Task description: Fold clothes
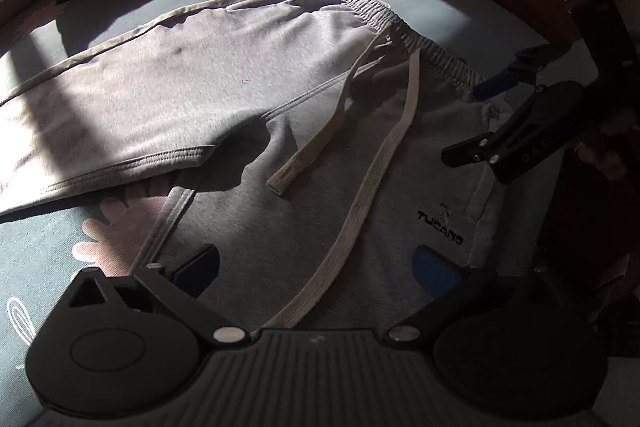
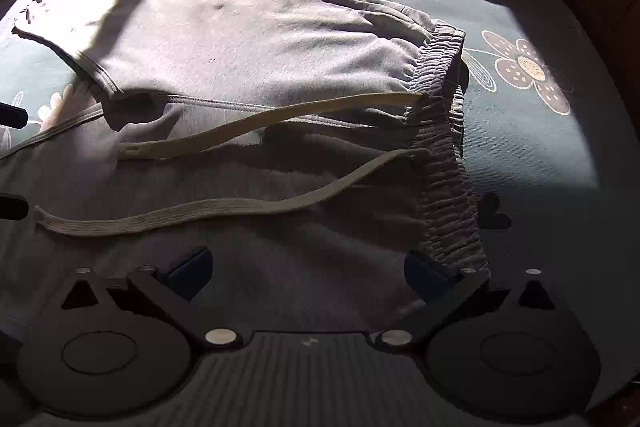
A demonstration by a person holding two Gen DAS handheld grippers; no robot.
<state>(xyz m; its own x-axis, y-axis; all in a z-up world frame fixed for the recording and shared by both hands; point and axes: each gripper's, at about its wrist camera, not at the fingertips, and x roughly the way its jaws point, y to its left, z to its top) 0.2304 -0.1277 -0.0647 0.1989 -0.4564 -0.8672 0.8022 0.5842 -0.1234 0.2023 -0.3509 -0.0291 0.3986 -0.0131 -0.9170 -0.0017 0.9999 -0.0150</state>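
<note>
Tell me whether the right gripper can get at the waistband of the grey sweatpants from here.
Probably yes. The right gripper is open and the elastic waistband lies flat beside its right finger, with nothing on top of it.

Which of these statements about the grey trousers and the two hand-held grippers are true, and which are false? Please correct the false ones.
1. The grey trousers lie on a blue sheet with flower prints. True.
2. The left hand-held gripper is shut on a drawstring. False: its jaws stand open, with the long drawstring lying loose on the cloth between them.
3. The trousers carry the printed word TUCANO. True.
4. The right hand-held gripper is far from the waistband. False: it hovers open at the elastic waistband.
5. Both drawstring ends are tied in a bow. False: they lie apart and untied.
</note>
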